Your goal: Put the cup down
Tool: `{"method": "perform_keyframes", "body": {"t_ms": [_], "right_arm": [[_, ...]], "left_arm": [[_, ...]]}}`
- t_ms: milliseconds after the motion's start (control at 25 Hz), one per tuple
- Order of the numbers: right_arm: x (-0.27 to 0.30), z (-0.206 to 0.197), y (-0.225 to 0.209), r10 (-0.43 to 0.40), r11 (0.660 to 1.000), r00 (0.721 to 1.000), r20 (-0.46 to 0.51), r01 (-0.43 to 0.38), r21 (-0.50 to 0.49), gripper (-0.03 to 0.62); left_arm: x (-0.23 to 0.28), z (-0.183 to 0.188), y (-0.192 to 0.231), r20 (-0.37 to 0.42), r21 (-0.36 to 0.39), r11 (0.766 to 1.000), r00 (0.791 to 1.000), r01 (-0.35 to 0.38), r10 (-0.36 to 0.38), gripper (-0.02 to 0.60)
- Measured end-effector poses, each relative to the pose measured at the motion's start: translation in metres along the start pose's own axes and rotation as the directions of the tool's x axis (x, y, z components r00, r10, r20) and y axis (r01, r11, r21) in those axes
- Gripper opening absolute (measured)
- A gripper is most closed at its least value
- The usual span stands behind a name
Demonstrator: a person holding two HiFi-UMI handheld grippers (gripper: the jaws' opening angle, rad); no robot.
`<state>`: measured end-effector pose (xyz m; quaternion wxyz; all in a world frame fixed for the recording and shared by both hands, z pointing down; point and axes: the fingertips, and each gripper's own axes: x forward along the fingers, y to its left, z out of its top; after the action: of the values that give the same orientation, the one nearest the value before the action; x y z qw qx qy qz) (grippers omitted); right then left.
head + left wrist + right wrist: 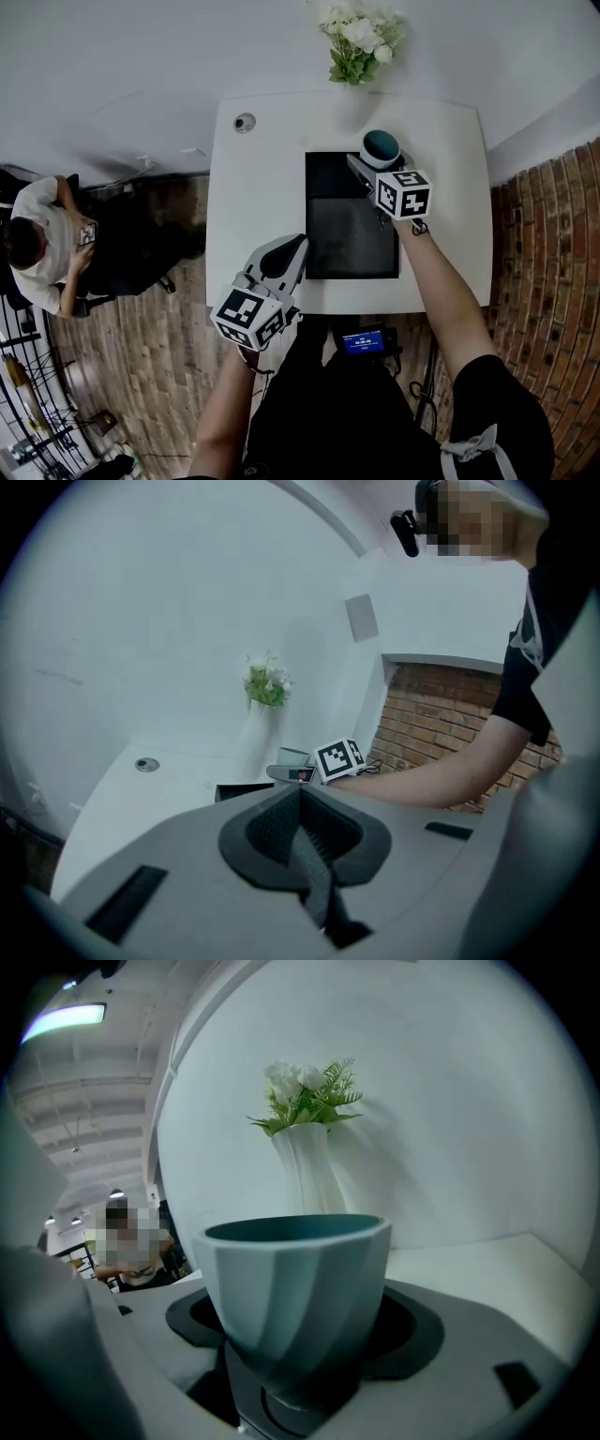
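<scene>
Right gripper view alone shows fingers (405, 1327) clasping the cup (300, 1283); left gripper (301, 799) clenched empty.

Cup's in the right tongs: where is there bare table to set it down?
Bare: the white table strip right of the black mat; the wider strip left of the mat, nearer than the grommet; the mat itself. Crowded: the back edge by the vase, and the near-left corner under the left tongs.

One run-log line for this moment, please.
right gripper: shut on cup, upright | cup: at far right corner of black mat, touchdown unclear | left gripper: shut, empty, by near edge of table | release pending
</scene>
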<state>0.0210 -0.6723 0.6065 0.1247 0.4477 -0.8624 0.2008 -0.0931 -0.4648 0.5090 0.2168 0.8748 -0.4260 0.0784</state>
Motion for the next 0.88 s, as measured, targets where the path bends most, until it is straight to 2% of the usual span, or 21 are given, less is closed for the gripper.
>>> {"method": "perform_keyframes", "body": {"t_ms": [280,480,880], "right_arm": [[-0.003,-0.014,0.012,-0.064,0.98,0.998,0.014,0.065,-0.185,0.397],[-0.007,-0.02,0.011,-0.091,0.978,0.996,-0.009,0.088,-0.191,0.398],[-0.014,-0.033,0.01,-0.081,0.969,0.99,-0.12,0.05,-0.241,0.399]], "left_arm": [[0.002,-0.004,0.005,-0.011,-0.01,1.0,1.0,-0.008,0.007,0.006],[0.0,-0.006,0.0,-0.014,-0.009,1.0,1.0,-0.005,0.005,0.006],[-0.011,-0.008,-0.012,-0.006,-0.002,1.0,1.0,-0.005,0.005,0.006]]}}
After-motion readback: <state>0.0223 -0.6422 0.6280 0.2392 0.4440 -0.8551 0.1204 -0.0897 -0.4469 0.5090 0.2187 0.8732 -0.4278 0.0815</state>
